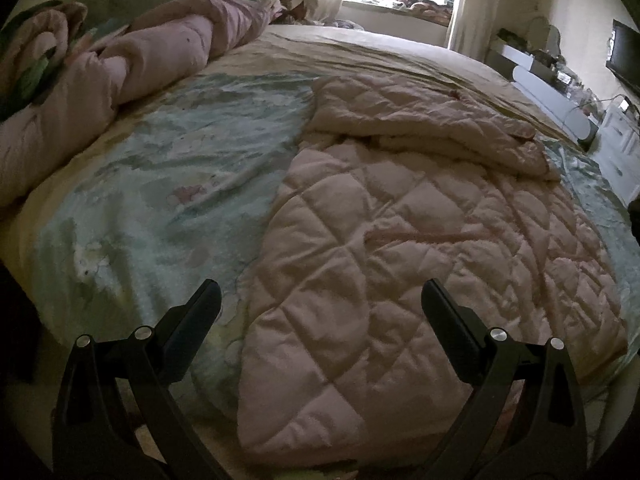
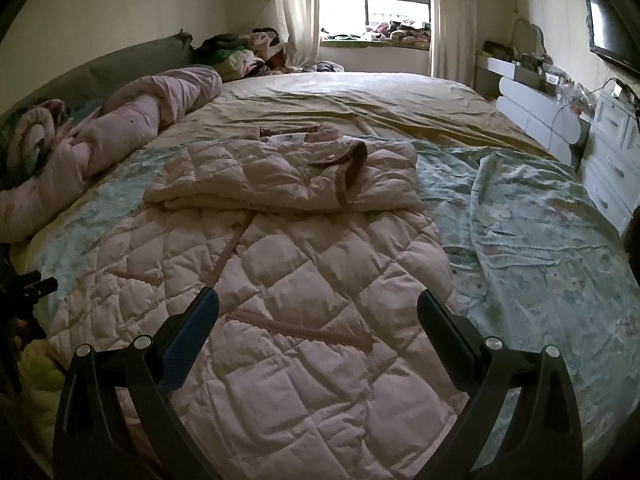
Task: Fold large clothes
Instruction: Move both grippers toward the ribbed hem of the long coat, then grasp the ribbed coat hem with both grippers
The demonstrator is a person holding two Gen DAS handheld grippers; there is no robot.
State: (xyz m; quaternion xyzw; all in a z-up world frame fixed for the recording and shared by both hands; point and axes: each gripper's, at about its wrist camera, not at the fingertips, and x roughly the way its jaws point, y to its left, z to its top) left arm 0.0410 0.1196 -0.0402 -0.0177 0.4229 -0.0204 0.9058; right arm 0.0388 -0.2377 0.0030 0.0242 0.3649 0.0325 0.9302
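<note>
Quilted pink garment: large padded robe [image 2: 280, 280], spread over centre and lower half of the right wrist view; upper part with collar [image 2: 352, 160] already folded down across the body, lower part flat toward the near bed edge.
Under it: pale green patterned blanket [image 2: 540, 232], itself on a beige sheet [image 2: 360, 100].
Left gripper [image 1: 320, 300]: jaws wide apart, empty, hovering over the robe's near left edge, lower centre of the left wrist view.
Right gripper [image 2: 318, 300]: jaws wide apart, empty, above the robe's lower middle.
Upper left of both views: rolled pink duvet [image 2: 140, 120], well apart from the robe.
Step in hand, judged: taking the 2 near hem corners for the next fold.
Doing it well: 1 gripper per corner, biting all padded layers; lifting level and together; laying the hem square over the folded top; smoothing trapped bulges.
Risk: thick quilting slipping from a shallow bite.
</note>
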